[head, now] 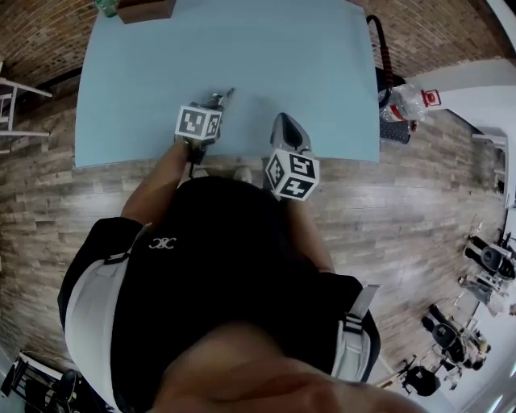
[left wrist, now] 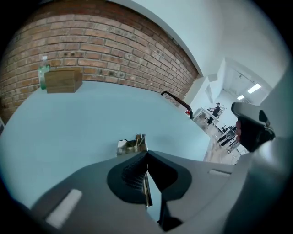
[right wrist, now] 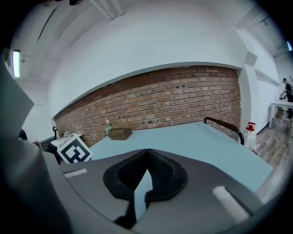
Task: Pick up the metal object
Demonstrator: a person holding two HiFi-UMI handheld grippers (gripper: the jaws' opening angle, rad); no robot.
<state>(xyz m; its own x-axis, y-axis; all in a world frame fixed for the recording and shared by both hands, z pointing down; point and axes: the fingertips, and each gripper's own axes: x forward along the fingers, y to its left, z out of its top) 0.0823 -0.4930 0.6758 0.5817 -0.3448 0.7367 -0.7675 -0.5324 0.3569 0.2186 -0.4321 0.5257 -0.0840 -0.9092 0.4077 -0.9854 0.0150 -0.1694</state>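
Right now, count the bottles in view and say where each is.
2. A green bottle stands at the far end of the table beside the wooden box; a clear bottle is off the table's right side. Others may be hidden.

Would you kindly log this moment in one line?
left claw: shut on metal object | right claw: shut, empty

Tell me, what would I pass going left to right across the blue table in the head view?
Green bottle → wooden box → left gripper → right gripper → plastic water bottle, just off the table's right edge.
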